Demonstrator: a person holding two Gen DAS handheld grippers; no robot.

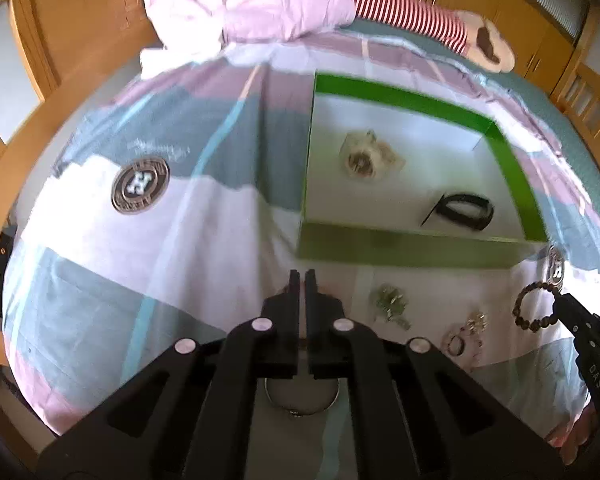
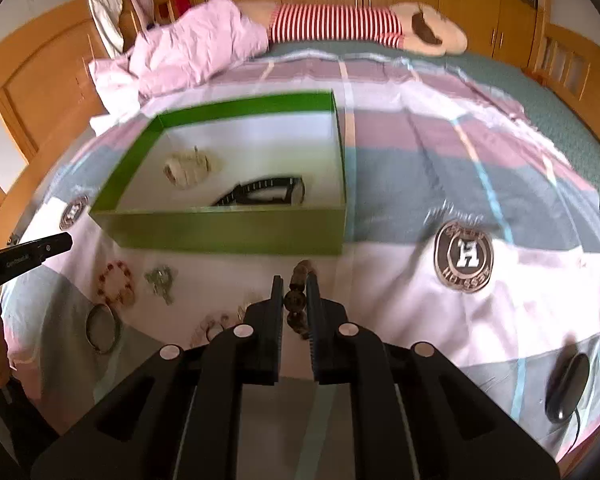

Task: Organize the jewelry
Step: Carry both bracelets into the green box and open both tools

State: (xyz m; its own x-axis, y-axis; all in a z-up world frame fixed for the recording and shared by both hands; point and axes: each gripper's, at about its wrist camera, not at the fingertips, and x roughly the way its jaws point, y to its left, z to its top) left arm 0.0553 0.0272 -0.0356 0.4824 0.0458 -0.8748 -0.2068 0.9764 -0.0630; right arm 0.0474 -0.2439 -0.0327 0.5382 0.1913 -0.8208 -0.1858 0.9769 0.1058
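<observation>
A green box [image 1: 404,248] [image 2: 228,232] lies on the bed and holds a black watch [image 1: 462,208] [image 2: 260,194] and a pale beaded piece [image 1: 366,156] [image 2: 190,168]. My right gripper [image 2: 296,284] is shut on a brown bead bracelet [image 2: 296,300] just in front of the box; it also shows in the left wrist view [image 1: 538,306]. My left gripper [image 1: 302,276] is shut and empty, above a silver bangle [image 1: 300,402] [image 2: 102,330]. A red bead bracelet [image 2: 116,284], a greenish piece [image 1: 390,302] [image 2: 160,278] and rings [image 1: 462,334] [image 2: 212,330] lie on the cover.
A patchwork bed cover [image 1: 180,240] [image 2: 440,152] with round H badges spreads under everything. A pink quilt [image 2: 188,48] and a striped plush toy [image 2: 340,24] lie at the far end. A black mouse [image 2: 566,386] sits at the right. Wooden cupboards surround the bed.
</observation>
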